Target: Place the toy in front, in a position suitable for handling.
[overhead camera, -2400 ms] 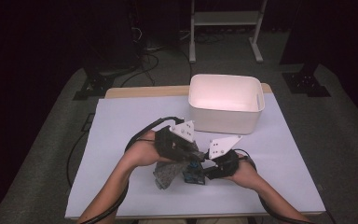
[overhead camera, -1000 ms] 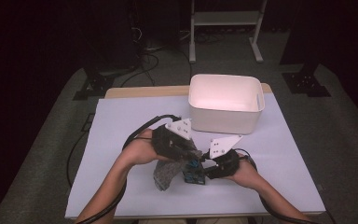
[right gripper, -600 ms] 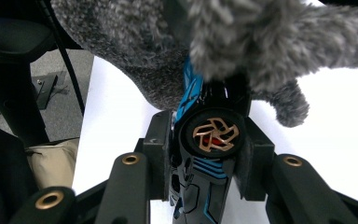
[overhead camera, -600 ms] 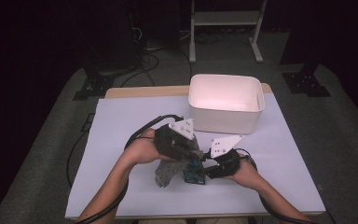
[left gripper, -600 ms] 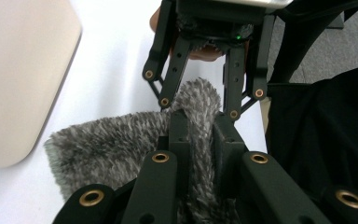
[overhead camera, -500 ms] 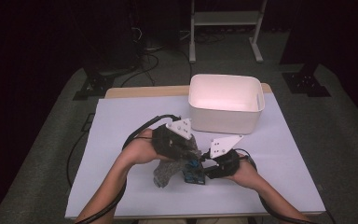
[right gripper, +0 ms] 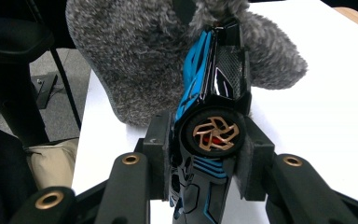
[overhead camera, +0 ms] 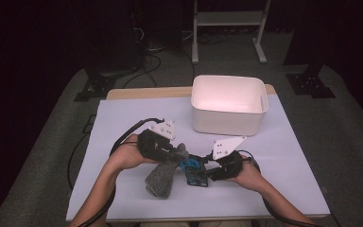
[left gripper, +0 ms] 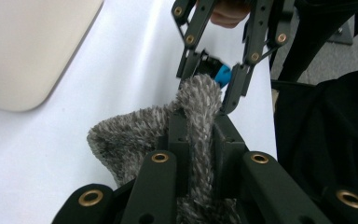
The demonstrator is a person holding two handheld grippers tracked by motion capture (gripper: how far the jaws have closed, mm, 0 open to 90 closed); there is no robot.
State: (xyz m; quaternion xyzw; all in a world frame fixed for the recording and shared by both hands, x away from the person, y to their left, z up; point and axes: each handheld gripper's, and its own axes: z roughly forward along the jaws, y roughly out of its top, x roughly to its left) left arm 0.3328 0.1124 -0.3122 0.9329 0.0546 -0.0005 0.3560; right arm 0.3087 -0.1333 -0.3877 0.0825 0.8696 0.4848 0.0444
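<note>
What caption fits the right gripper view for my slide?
Right hand-held gripper clamps a blue-and-black toy car by its wheel, nose against a fuzzy grey cloth.

left tongs (overhead camera: 177, 156) clamped, right tongs (overhead camera: 203, 171) gripping

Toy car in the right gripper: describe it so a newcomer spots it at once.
On the white-covered table, in front of the white plastic tub, the right gripper is shut on a small glossy blue-and-black toy car. It touches the fuzzy grey cloth; its hard shine and bronze-spoked wheel set it apart.
</note>
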